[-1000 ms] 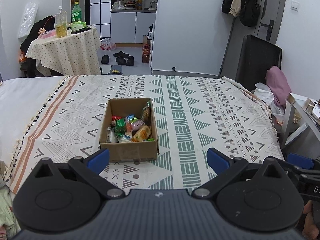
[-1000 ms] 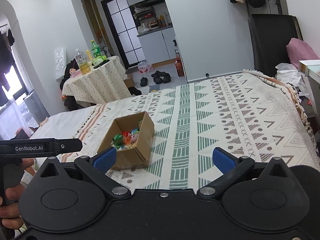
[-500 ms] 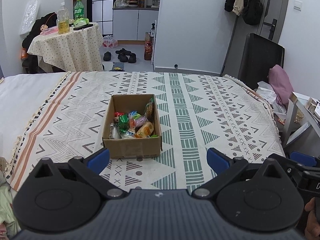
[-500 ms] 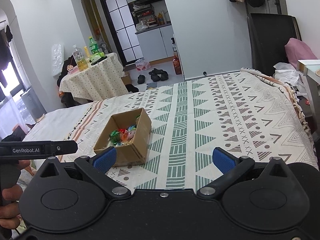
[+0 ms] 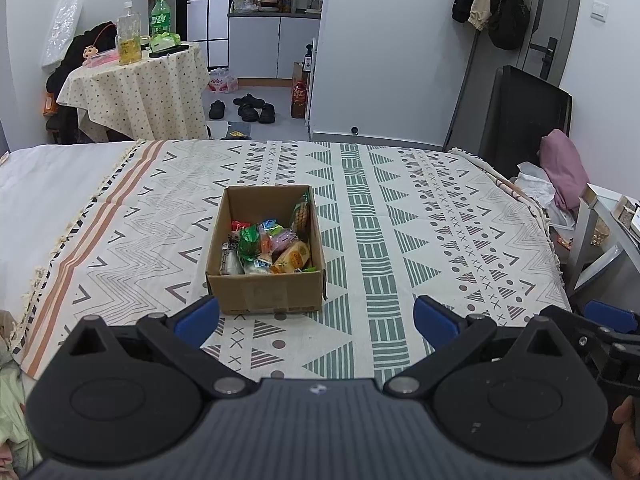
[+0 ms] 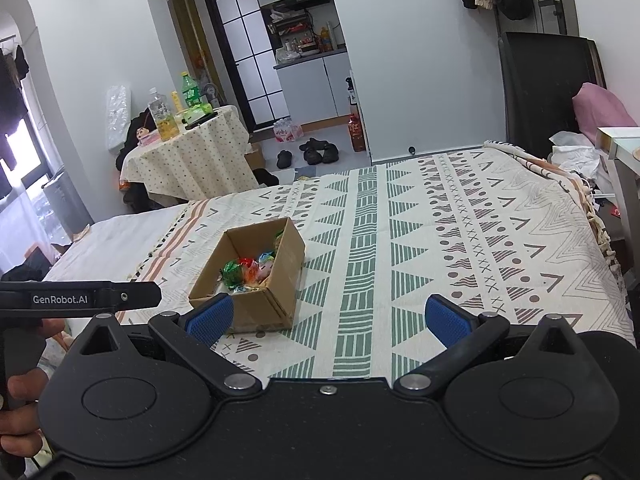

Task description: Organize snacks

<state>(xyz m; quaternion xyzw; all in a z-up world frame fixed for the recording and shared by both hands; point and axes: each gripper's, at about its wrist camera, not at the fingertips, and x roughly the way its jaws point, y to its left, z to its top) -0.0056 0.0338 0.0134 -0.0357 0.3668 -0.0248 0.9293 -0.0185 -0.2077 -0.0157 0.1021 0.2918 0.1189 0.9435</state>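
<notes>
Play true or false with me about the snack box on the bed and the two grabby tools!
1. The cardboard box sits on the patterned blanket. True.
2. The box is empty. False: colourful wrapped snacks lie piled inside it.
3. The left tool is wide open and holds nothing. True.
4. The right tool is squeezing a snack. False: it is open too, with only blanket showing between its blue fingers.
5. The box has a closed lid. False: its top is open, so the snacks show.
6. A green bottle stands on the small table with the dotted cloth. True.
</notes>
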